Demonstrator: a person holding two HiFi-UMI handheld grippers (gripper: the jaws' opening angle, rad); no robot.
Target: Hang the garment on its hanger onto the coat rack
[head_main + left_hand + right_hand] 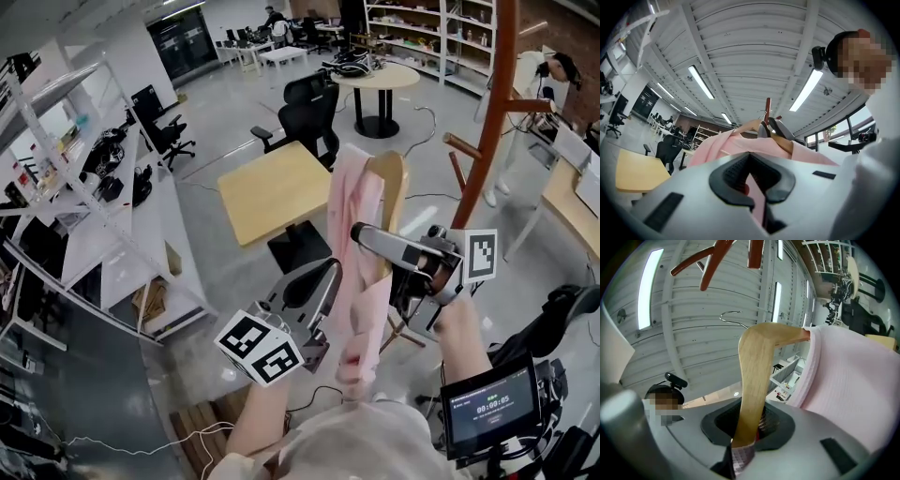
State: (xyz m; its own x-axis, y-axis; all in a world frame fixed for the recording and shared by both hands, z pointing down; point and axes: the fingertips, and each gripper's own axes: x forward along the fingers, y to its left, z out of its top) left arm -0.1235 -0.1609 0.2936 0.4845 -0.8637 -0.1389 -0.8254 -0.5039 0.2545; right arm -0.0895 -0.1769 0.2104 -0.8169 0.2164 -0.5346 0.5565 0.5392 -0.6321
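A pink garment [354, 272] hangs on a wooden hanger [391, 183], held up in front of me. My right gripper [398, 272] is shut on the hanger's wooden arm [757, 366], just below the metal hook [732, 317]. My left gripper [323, 295] is shut on the pink fabric [736, 147] lower down. The red-brown coat rack [494, 112] stands to the right beyond the hanger. In the right gripper view its pegs [715, 258] are above the hook and apart from it. In the left gripper view the rack's pole [768, 105] rises behind the garment.
A yellow table [272, 192] and a black office chair [309, 117] stand on the floor behind the garment. White shelving [84, 197] lines the left. A desk [572, 202] is at the right, and a screen with a timer [492, 408] sits at the lower right.
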